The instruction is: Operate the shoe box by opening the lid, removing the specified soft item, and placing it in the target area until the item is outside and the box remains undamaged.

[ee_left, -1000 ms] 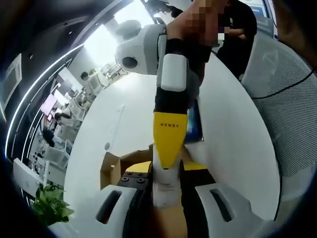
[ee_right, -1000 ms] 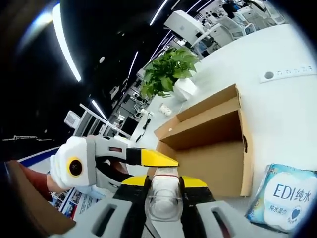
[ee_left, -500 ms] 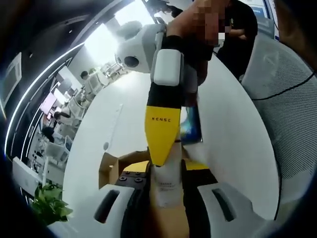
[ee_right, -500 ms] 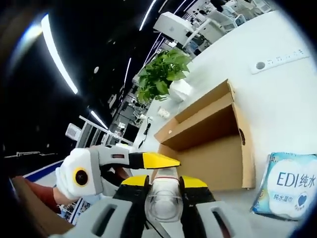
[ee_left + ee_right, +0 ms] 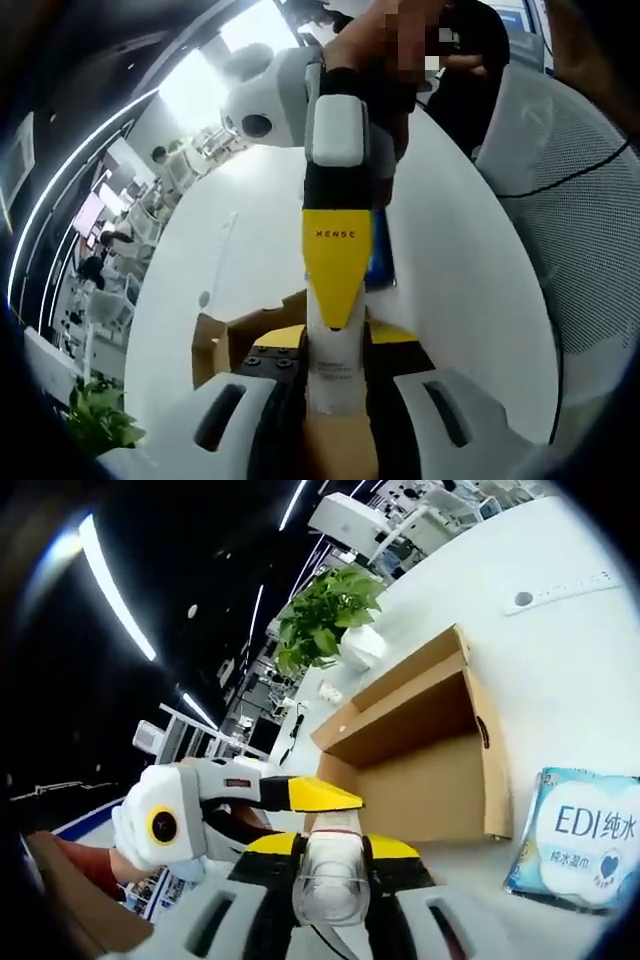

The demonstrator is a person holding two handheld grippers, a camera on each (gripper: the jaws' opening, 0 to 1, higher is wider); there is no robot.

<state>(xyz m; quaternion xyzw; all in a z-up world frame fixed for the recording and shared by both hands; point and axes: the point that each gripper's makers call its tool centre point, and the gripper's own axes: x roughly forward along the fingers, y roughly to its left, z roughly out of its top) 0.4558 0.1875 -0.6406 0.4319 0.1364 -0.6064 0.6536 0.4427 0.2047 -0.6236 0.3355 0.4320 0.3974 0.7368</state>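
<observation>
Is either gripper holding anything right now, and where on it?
Both seem to grip one small bottle-like item: the left gripper is on its white labelled end and the right gripper on its clear end. What it is cannot be told.

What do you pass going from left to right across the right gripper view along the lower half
The other gripper coming in from the left, then the open cardboard box lying on the white table, then the blue and white packet at the right edge.
</observation>
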